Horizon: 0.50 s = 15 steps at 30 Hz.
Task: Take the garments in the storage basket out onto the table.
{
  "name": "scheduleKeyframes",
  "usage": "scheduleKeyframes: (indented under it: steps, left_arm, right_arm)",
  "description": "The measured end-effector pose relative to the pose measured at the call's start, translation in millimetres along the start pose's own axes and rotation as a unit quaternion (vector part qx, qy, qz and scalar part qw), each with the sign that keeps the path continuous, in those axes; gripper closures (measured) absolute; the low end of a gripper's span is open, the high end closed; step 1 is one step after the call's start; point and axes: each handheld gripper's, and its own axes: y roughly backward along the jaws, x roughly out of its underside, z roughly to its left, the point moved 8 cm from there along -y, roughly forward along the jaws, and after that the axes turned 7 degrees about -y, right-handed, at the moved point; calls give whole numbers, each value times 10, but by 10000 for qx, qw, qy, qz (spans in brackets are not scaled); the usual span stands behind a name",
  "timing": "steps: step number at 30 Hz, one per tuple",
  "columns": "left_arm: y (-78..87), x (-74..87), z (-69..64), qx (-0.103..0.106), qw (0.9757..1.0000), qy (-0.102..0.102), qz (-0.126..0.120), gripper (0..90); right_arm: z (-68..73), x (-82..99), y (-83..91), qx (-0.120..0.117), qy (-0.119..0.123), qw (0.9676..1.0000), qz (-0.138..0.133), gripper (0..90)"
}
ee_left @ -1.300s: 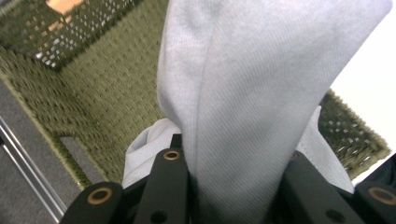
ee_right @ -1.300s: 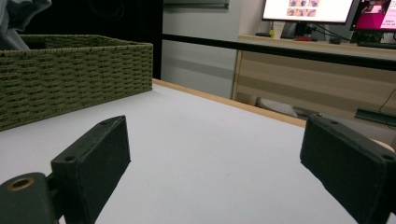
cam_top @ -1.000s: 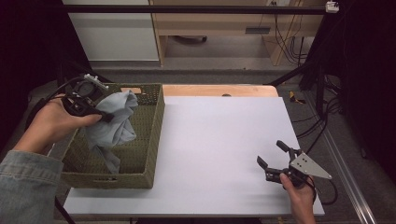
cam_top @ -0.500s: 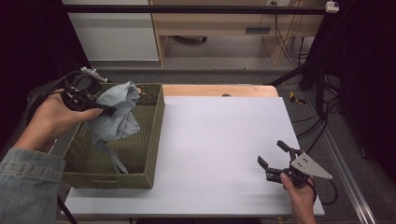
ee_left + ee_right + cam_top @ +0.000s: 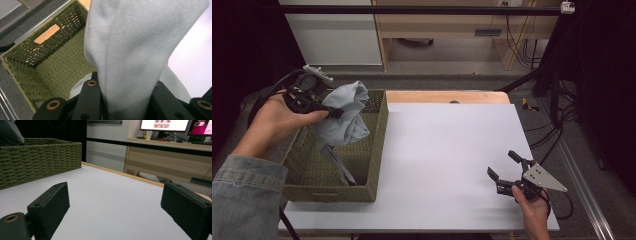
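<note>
A pale blue-grey cloth (image 5: 343,116) hangs over the green woven basket (image 5: 307,172) at the table's left, its lower end trailing down inside. My left gripper (image 5: 332,112) is shut on the cloth's upper part, above the basket's far rim. In the left gripper view the cloth (image 5: 135,57) stands bunched between the two black jaws, with the basket's floor (image 5: 57,65) below. My right gripper (image 5: 504,164) rests low near the table's front right, open, with nothing between its jaws. In the right gripper view its jaws (image 5: 115,205) stand wide apart over bare white tabletop.
The white table (image 5: 447,150) spreads between basket and right gripper. A wooden strip (image 5: 442,97) runs along its far edge. Beyond it stand a wooden bench (image 5: 452,30) and cables on the floor. The basket's side (image 5: 37,162) rises at the left in the right gripper view.
My left hand has lifted the cloth higher out of the basket and drawn it slightly back and left. The right gripper has stayed where it was.
</note>
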Motion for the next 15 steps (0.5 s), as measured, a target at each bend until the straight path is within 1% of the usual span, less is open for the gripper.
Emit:
scheduleKeyframes:
  steps: [6,10,12,15]
  left_arm:
    - [-20,-121,-68,28,9999,-98,-19,742]
    - [-40,-154,-105,82,9999,-130,5,742]
    - [-50,-160,-107,71,9998,-159,25,742]
    - [-59,-173,-124,92,9998,-150,18,742]
  right_arm:
    - [-5,0,6,6,-7,10000,10,84]
    - [-5,-2,5,0,-4,10000,-16,84]
    - [-4,0,6,0,-5,10000,9,84]
    - [-4,-2,5,-3,-8,10000,-14,84]
